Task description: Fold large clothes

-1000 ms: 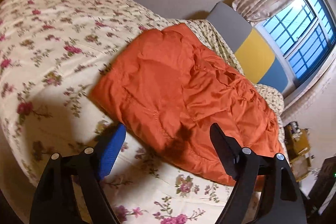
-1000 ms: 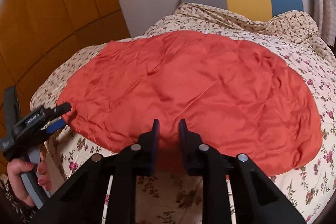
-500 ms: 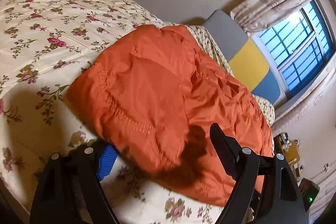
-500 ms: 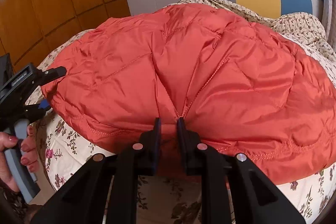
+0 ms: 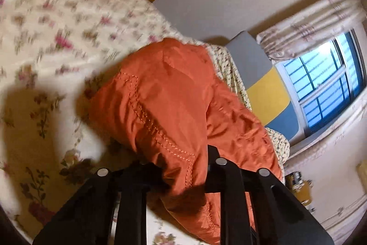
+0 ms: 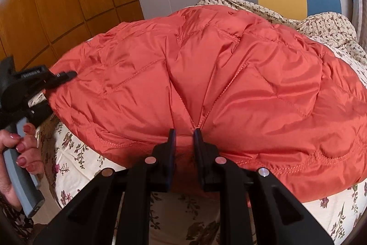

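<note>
— Both closed?
— Right hand-held gripper (image 6: 184, 137) pinches the quilt's (image 6: 229, 84) near hem, fingers nearly together. Left hand-held gripper (image 5: 181, 167) clamps a corner, lifted off the bed (image 5: 45, 38).
— Anything only one view shows?
— Right view shows the left hand (image 6: 16, 148).

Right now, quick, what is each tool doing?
Left tool: closed on the jacket.
Right tool: closed on the jacket's near edge.
</note>
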`<act>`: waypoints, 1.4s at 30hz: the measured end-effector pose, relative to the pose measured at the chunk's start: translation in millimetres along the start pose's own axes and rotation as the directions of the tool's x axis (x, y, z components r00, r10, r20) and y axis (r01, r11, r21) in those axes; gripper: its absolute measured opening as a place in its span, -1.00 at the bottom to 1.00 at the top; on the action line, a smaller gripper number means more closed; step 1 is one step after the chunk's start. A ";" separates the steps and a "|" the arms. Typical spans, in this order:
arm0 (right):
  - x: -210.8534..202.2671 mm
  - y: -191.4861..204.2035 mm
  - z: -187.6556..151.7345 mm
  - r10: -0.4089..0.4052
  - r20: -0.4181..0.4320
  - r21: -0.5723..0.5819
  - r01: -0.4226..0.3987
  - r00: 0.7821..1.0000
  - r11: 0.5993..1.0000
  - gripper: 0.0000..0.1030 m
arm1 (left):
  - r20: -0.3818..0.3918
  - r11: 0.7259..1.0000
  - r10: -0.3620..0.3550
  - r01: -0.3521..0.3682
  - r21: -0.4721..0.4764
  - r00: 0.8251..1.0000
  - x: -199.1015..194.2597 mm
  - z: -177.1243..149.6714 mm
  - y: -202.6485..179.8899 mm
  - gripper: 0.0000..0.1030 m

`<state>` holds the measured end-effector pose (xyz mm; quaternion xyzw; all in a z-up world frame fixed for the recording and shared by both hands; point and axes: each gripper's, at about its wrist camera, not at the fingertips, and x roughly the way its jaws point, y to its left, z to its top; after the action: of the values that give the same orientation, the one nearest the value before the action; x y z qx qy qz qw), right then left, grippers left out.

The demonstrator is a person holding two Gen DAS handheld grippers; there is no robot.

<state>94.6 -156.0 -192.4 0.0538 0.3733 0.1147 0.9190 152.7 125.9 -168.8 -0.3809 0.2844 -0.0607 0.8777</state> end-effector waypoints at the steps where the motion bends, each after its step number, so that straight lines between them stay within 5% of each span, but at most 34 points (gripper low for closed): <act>1: -0.2 -0.6 -0.3 0.002 0.000 0.004 -0.002 1.000 1.000 -0.69 | 0.017 0.999 -0.009 0.008 0.034 1.000 -5.1 1.1 -9.9 -0.65; 6: 0.1 -4.5 -1.7 0.011 0.003 0.025 -0.011 1.000 1.000 -0.70 | 0.066 0.976 -0.078 0.063 0.207 0.995 -25.9 1.0 -60.9 -0.65; 10: 0.5 -11.4 -0.8 0.030 -0.001 0.054 -0.030 1.000 0.998 -0.70 | 0.070 0.927 -0.147 0.113 0.357 0.987 -38.9 -7.5 -107.3 -0.65; 15: 0.7 -23.0 4.7 0.082 -0.017 0.117 -0.079 0.997 0.990 -0.70 | 0.045 0.805 -0.190 0.130 0.579 0.981 -47.6 -34.7 -163.4 -0.65; 19: -14.9 -49.0 12.1 0.183 0.008 0.259 -0.178 0.983 0.949 -0.66 | 0.053 0.747 -0.188 0.108 0.656 0.981 -49.1 -46.1 -186.0 -0.65; 25: -71.3 -91.7 12.4 -0.003 0.104 0.296 -0.028 0.995 0.955 -0.53 | 0.062 0.716 -0.172 0.081 0.694 0.983 -45.3 -52.8 -198.8 -0.65; 30: -97.3 -129.5 -3.3 -0.183 0.092 0.376 0.136 0.979 0.917 -0.53 | 0.073 0.656 -0.176 0.062 0.752 0.982 -45.7 -64.3 -214.3 -0.65; 35: -81.7 -146.7 -18.4 -0.144 0.034 0.420 0.116 0.989 0.900 -0.57 | 0.070 0.572 -0.189 0.052 0.819 0.979 -43.0 -87.4 -236.5 -0.65; 38: -91.5 -148.3 -18.7 -0.106 0.072 0.453 0.063 0.992 0.890 -0.53 | 0.071 0.489 -0.179 0.026 0.872 0.981 -39.3 -107.1 -253.1 -0.65; 42: -119.7 -160.7 -22.5 -0.123 0.135 0.502 0.039 0.983 0.864 -0.50 | 0.043 0.434 -0.178 0.039 0.900 0.983 -31.8 -127.0 -267.4 -0.65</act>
<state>23.1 -341.3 -157.5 0.2818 0.3158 -0.0289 0.9056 86.5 -132.3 -36.0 0.1197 0.1256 -0.2328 0.9569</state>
